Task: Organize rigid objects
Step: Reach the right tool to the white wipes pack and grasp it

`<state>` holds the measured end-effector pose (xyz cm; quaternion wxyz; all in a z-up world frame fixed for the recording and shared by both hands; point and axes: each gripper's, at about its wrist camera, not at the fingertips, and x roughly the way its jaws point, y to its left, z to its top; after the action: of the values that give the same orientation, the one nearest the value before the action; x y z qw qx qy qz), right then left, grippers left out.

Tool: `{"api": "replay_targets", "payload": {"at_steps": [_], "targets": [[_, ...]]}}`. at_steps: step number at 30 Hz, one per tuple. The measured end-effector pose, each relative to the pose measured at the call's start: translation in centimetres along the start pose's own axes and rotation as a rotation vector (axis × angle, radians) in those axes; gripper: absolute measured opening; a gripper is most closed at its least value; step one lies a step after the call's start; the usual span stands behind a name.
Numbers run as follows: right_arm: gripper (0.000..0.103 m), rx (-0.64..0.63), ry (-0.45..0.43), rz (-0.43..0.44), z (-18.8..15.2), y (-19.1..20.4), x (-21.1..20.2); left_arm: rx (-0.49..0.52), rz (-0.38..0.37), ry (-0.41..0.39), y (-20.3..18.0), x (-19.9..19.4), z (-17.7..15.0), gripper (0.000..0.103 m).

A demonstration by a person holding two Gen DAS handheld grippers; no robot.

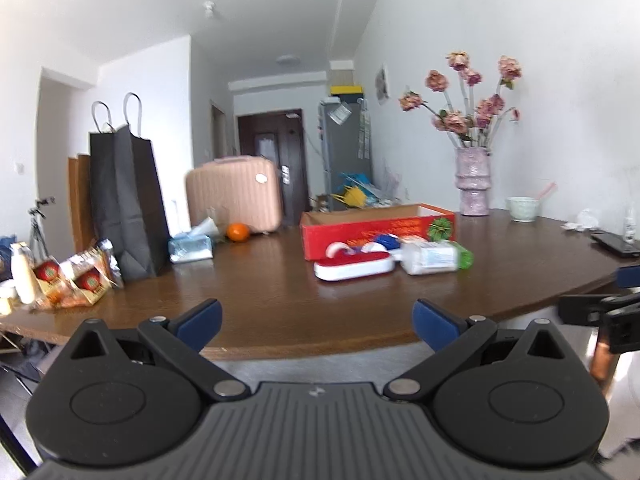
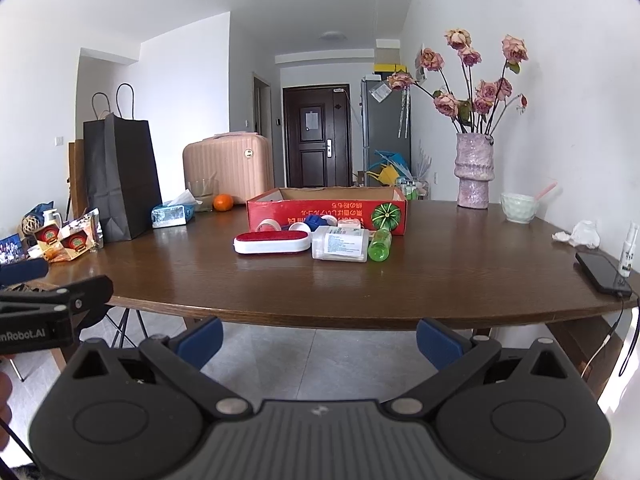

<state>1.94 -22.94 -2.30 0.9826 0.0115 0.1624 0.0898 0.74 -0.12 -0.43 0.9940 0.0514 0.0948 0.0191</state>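
White walls surround a dark wooden bench, where a red-and-white oblong lint brush, clear squat plastic jar and green plastic bottle lie before a red cardboard box. All look light, stiff, probably slick; grip across narrow middles. Left claw and right claw gape wide, empty, off the near edge.
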Motion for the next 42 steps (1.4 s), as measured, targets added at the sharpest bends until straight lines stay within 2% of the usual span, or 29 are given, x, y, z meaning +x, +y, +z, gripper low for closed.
{"api": "replay_targets", "payload": {"at_steps": [4, 8, 12, 15, 21, 23, 26, 27, 28, 29, 30, 32, 33, 36, 38, 42], "targets": [[0.103, 0.018, 0.011, -0.049, 0.2, -1.1, 2.1, 0.016, 0.047, -0.021, 0.4, 2.3, 0.4, 0.103], [0.103, 0.057, 0.017, -0.085, 1.1, -2.5, 5.0, 0.029, 0.056, 0.023, 0.4, 5.7, 0.8, 0.103], [0.103, 0.095, 0.039, -0.096, 2.2, -3.8, 8.6, 0.010, 0.014, 0.126, 0.6, 10.5, 1.5, 0.103], [0.103, 0.110, 0.070, -0.082, 3.8, -4.9, 12.0, 0.021, -0.018, 0.159, 0.1, 13.9, 2.6, 0.103], [0.103, 0.169, 0.103, -0.001, 7.6, -7.5, 18.9, -0.052, -0.221, 0.198, -2.5, 20.4, 5.4, 0.103], [0.103, 0.171, 0.149, 0.023, 8.7, -8.0, 21.2, -0.064, -0.275, 0.213, -3.8, 22.8, 6.1, 0.103], [0.103, 0.197, 0.230, 0.047, 10.3, -8.9, 23.9, -0.084, -0.341, 0.242, -5.2, 25.9, 6.7, 0.095], [0.101, 0.230, 0.227, 0.041, 10.6, -9.5, 24.5, -0.114, -0.366, 0.257, -5.4, 27.1, 6.9, 0.091], [0.097, 0.256, 0.225, 0.045, 10.8, -10.0, 25.1, -0.135, -0.377, 0.270, -5.6, 28.0, 7.0, 0.081], [0.088, 0.271, 0.230, 0.061, 10.9, -10.4, 25.7, -0.151, -0.375, 0.283, -5.8, 29.0, 7.1, 0.076], [0.081, 0.289, 0.242, 0.093, 11.1, -10.8, 26.7, -0.165, -0.372, 0.300, -6.2, 30.0, 7.2, 0.066], [0.056, 0.318, 0.250, 0.139, 11.2, -11.4, 28.1, -0.196, -0.396, 0.346, -6.7, 31.9, 7.0, 0.054], [0.047, 0.328, 0.247, 0.154, 11.0, -11.5, 28.5, -0.218, -0.410, 0.373, -6.9, 32.8, 6.9, 0.045], [0.036, 0.352, 0.266, 0.201, 10.8, -11.5, 30.4, -0.294, -0.463, 0.447, -6.9, 34.6, 6.0, 0.037], [0.029, 0.361, 0.274, 0.228, 10.6, -11.4, 31.3, -0.335, -0.483, 0.436, -6.7, 34.7, 5.5, 0.033], [0.029, 0.380, 0.279, 0.224, 10.0, -11.1, 31.4, -0.330, -0.471, 0.414, -6.2, 33.3, 5.3, 0.027]]}}
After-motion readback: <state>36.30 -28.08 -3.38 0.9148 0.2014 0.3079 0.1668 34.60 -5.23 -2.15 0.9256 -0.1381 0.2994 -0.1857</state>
